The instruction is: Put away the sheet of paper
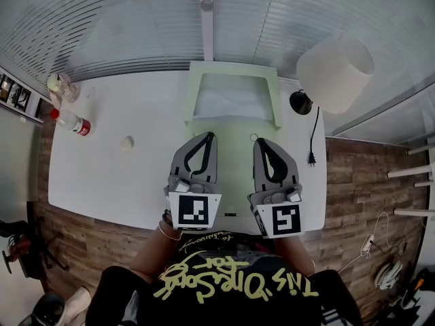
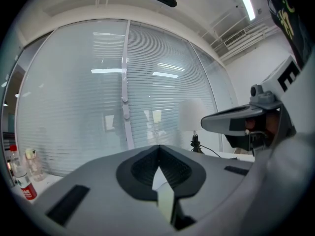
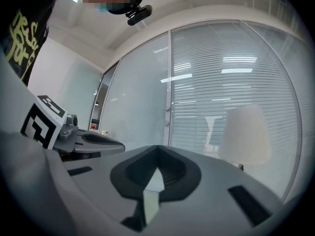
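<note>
Head view shows my left gripper (image 1: 209,138) and right gripper (image 1: 260,143) side by side over the tabletop (image 1: 115,178), jaws pressed together on nothing. The sheet of paper (image 1: 234,97) seems to lie in the green tray (image 1: 274,95) beyond. I'd keep both hands steady and clear of it.

On the table (image 1: 122,182), the left gripper (image 1: 209,136) and the right gripper (image 1: 261,142) are held side by side at 6 o'clock, left of right. A tray (image 1: 234,66) is set at 12 o'clock by the far edge. A lamp (image 1: 334,70) is stood at 2 o'clock, and a bottle (image 1: 71,121) is laid at 10 o'clock.
</note>
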